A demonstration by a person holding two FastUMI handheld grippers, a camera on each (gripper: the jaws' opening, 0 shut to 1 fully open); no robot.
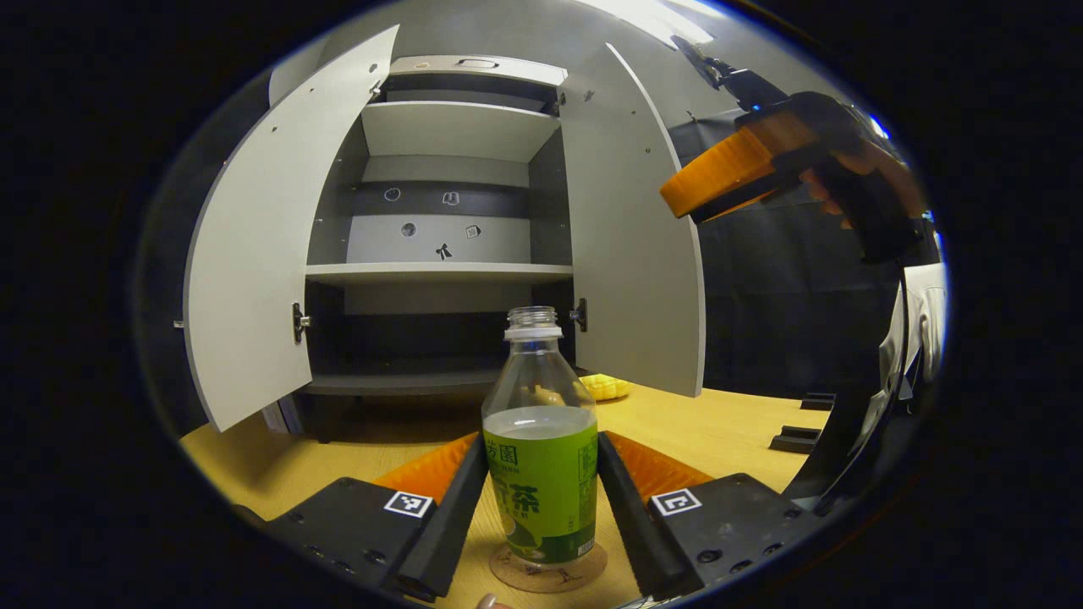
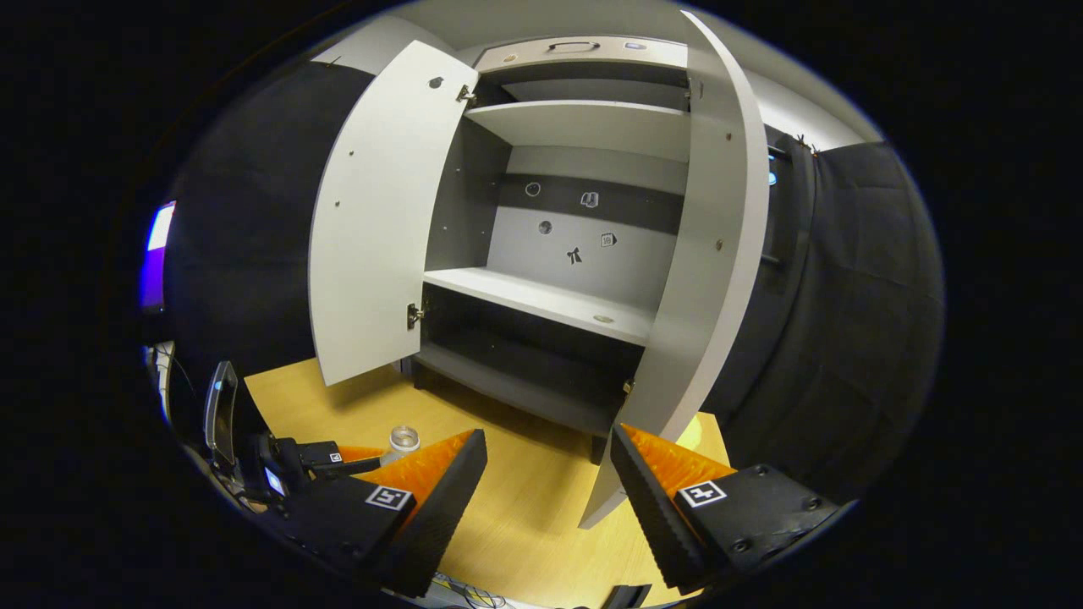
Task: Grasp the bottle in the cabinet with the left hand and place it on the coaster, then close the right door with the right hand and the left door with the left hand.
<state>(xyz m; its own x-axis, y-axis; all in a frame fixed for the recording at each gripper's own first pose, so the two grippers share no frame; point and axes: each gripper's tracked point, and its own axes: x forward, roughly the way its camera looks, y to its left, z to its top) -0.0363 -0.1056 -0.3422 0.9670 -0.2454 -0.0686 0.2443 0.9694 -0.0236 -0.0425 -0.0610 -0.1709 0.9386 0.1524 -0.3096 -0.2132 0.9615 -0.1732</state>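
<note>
A clear bottle [image 1: 541, 457] with a green label and no cap stands upright on a round cork coaster [image 1: 548, 571] on the wooden table. My left gripper [image 1: 541, 440] is shut on the bottle, one finger against each side of the label. The grey cabinet [image 1: 440, 272] behind it has both doors swung open: left door [image 1: 254, 254], right door [image 1: 630, 237]. In the left gripper view, my right gripper [image 1: 728, 178] hangs high at the right, held by a hand. My right gripper [image 2: 546, 436] is open and holds nothing, close to the right door's [image 2: 702, 279] edge. The bottle's neck [image 2: 404, 440] shows at lower left.
The cabinet shelves [image 2: 550, 300] hold nothing; small stickers mark the back wall. A yellow corn-like object [image 1: 605, 386] lies on the table [image 1: 719, 423] by the right door's foot. Small black blocks [image 1: 795, 440] sit at the table's right. A lit screen [image 2: 156, 254] glows far left.
</note>
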